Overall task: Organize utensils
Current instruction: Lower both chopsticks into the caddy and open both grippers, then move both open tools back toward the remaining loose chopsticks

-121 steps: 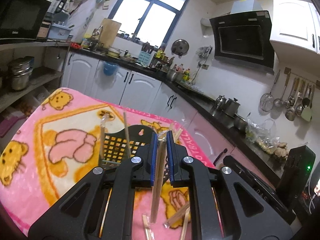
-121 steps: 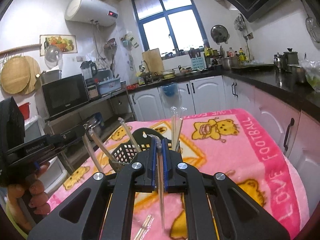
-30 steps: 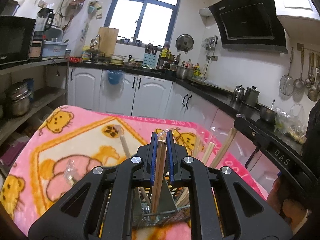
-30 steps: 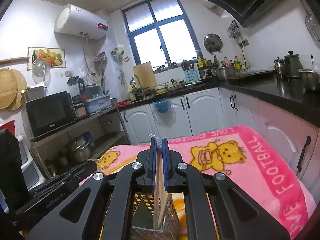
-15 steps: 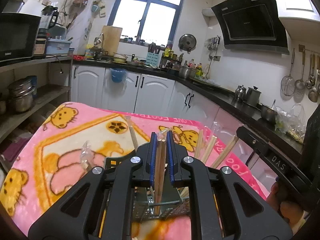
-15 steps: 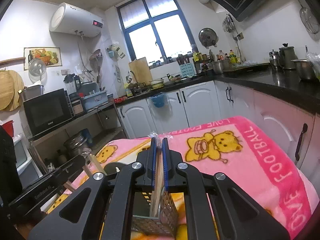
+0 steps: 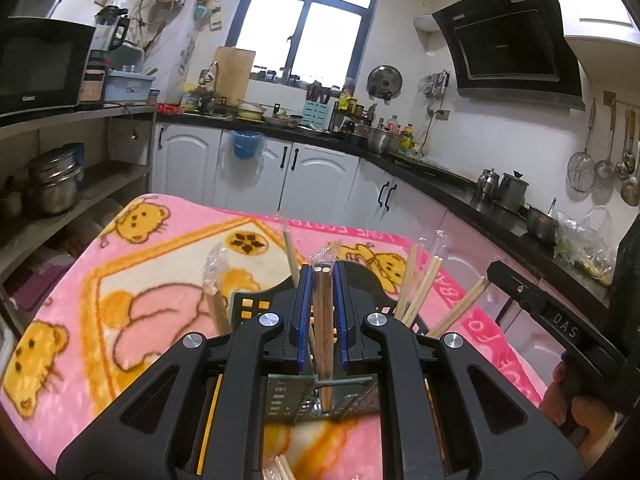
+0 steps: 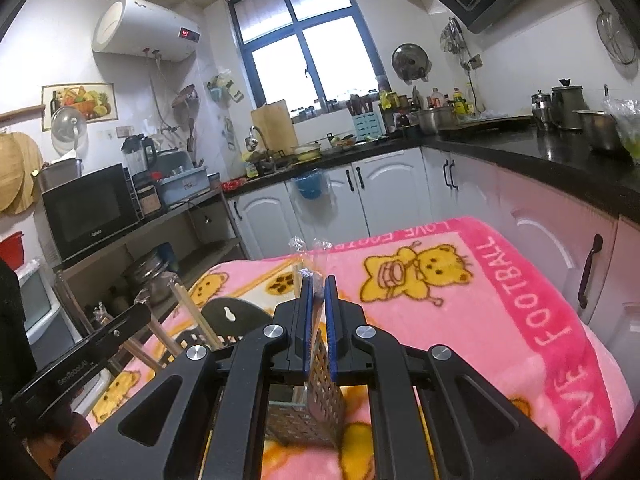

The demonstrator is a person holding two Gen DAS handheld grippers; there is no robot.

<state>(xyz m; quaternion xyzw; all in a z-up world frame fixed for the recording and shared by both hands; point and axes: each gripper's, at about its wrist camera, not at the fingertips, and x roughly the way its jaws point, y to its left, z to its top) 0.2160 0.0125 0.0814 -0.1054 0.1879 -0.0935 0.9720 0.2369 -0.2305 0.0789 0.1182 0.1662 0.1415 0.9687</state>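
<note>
A pair of wrapped chopsticks [image 7: 322, 320] is clamped upright in the left gripper [image 7: 320, 316], its lower end inside the black mesh holder [image 7: 256, 304] on the pink blanket [image 7: 120, 264]. Another wrapped pair [image 8: 316, 300] is pinched in the right gripper [image 8: 317, 320] over the same holder [image 8: 320, 376]. More chopsticks [image 7: 420, 292] are seen leaning in it, crowding the right side. Open blanket [image 8: 460, 312] is left toward the white cabinets [image 8: 380, 196].

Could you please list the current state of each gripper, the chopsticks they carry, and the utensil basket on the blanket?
left gripper: shut on a wrapped chopstick pair.
wrapped chopstick pair: upright, lower end down in the basket.
right gripper: shut on a wrapped chopstick.
wrapped chopstick: held roughly upright over the basket.
utensil basket: standing on the pink blanket, several chopsticks already leaning inside.
</note>
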